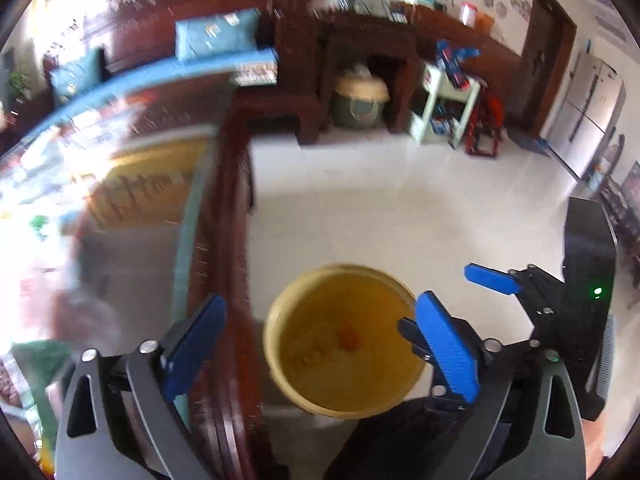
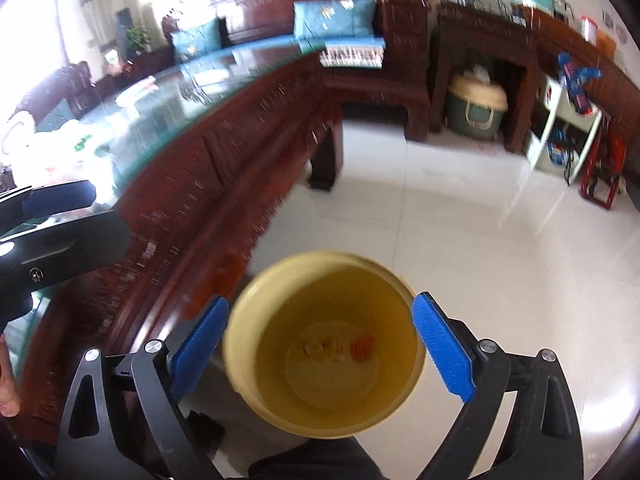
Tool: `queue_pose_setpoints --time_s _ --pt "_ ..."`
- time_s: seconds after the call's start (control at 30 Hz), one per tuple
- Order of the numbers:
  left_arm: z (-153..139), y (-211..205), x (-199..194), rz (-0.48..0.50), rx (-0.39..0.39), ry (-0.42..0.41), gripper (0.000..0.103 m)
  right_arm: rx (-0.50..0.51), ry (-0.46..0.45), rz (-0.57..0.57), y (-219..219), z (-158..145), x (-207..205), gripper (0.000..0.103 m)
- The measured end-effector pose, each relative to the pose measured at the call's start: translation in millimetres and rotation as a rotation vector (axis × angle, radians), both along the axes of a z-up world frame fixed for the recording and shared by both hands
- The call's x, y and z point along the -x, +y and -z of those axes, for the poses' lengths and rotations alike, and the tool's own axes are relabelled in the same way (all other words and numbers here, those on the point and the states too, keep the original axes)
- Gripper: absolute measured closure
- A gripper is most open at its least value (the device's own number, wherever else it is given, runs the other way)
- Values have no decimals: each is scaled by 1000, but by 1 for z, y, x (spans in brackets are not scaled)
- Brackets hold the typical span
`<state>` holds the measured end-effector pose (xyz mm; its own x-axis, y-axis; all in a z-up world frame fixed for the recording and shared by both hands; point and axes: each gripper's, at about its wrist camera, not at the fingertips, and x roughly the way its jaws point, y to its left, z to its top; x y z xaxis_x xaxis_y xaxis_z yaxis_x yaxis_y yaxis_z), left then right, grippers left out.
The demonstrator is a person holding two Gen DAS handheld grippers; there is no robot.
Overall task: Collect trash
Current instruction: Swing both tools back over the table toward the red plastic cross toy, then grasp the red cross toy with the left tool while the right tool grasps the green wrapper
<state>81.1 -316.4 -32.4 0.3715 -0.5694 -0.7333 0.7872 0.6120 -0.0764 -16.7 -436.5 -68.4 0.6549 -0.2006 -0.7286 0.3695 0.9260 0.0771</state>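
Observation:
A yellow bin [image 1: 340, 292] [image 2: 320, 288] stands on the tiled floor beside a dark wooden table. Orange scraps [image 1: 350, 338] [image 2: 362, 346] and pale bits lie at its bottom. My left gripper [image 1: 320, 344] hangs above the bin, open, with nothing between its blue pads. My right gripper [image 2: 320, 344] is also over the bin's mouth, open and empty. In the left wrist view one blue finger [image 1: 492, 278] of the right gripper shows at the right. The left gripper's black body [image 2: 60, 240] appears at the left edge of the right wrist view.
The glass-topped wooden table [image 1: 224, 240] [image 2: 200, 152] runs along the left, with blurred white and green clutter [image 2: 80, 144] on it. A sofa with blue cushions [image 2: 336, 16], a green lidded tub [image 2: 476, 108] and a white shelf [image 2: 560, 128] line the far wall.

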Motion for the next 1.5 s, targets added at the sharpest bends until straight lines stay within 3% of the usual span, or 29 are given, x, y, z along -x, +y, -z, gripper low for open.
queue_pose_setpoints --time_s 0.13,0.27,0.37,0.57,0.7,0.87,1.1,1.3,1.5 --pt "-27 66 15 -112 59 -101 4 57 -76 -24 31 -23 2 10" --pt "-44 141 18 -279 103 -145 4 50 -151 -82 63 -43 1 9" --pt "-48 197 16 -419 92 -182 4 46 -195 -129 95 -57 -2 8" --pt "-32 271 5 -568 75 -139 4 89 -244 -181 160 -83 2 8" --pt "-14 298 -1 -568 85 -78 4 164 -274 -219 199 -97 6 8" --pt "-4 302 -8 -521 94 -49 4 225 -292 -209 224 -109 7 8" --pt "10 281 -21 -473 50 -50 4 211 -312 -156 220 -117 21 8" --pt "16 280 -33 -478 64 -12 4 220 -317 -161 221 -123 18 8" --pt "19 277 -40 -424 76 32 4 156 -336 -176 217 -120 18 8"
